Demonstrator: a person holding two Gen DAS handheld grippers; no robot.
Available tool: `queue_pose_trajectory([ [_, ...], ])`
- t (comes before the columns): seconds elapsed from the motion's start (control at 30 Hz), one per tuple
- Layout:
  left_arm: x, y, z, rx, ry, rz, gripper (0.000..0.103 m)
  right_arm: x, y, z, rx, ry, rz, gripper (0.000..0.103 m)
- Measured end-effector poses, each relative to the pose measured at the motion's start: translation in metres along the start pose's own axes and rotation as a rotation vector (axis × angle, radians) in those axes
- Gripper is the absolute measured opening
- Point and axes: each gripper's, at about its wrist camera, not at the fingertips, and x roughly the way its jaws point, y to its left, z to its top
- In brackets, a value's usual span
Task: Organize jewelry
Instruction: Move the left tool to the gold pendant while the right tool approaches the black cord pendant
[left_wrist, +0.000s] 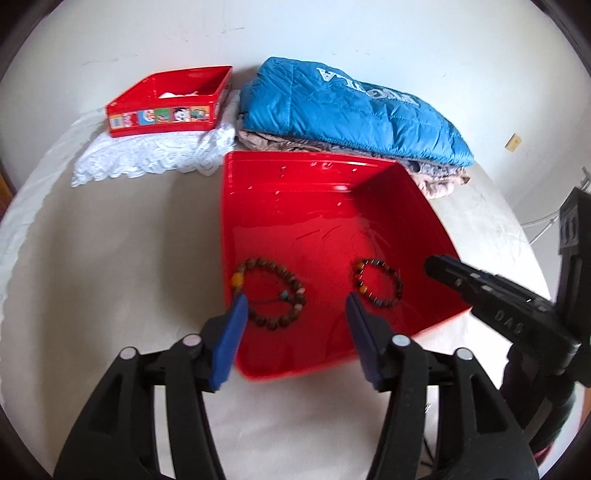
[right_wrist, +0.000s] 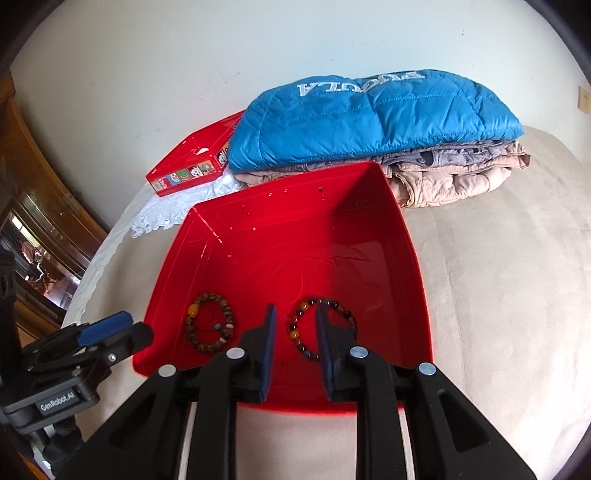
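Grippers are both hanging over the near edge of a large red tray (left_wrist: 332, 221) that is lying on a pale bedcover (left_wrist: 110, 258). Starting at the left, a smaller red box (left_wrist: 166, 107) with a strip of cartoon pictures on its side is sitting on a white lace cloth (left_wrist: 147, 155), well apart from the tray. The left gripper (left_wrist: 297, 299) is standing wide open, its blue pads (left_wrist: 229, 339) spread and holding nothing; the left pad is showing in front of the tray's left wall and the brown wooden bracelet (left_wrist: 271, 293) lying just inside it. Seen from the right wrist camera, its black body is carrying a label reading "GenRobot.AI". Further right in the tray, apart from the first, the dark bead bracelet (right_wrist: 321, 328) with amber beads is lying flat. The right gripper (right_wrist: 295, 314) is partly open, its pads straddling the bracelet's left side; whether they are touching the beads cannot be told. Behind the tray, a folded blue quilted jacket (right_wrist: 369, 118) is resting on beige bedding (right_wrist: 461, 177), white lettering showing upside down and only partly legible.
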Motion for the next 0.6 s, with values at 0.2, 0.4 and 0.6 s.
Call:
queue_pose_trajectory([
  [0.2,-0.020,0.002,-0.038,0.033,0.053,0.021,0.069,-0.026,0.009,-0.029,-0.030,0.028,-0.012,0.031],
  [0.4,-0.036,0.018,-0.095,0.073,0.106,0.056,0.087,-0.049,0.012,-0.080,-0.057,0.093,-0.014,0.062],
  [0.6,-0.051,0.027,-0.142,0.085,0.126,0.072,0.093,-0.067,0.013,-0.137,-0.087,0.197,0.006,0.090],
])
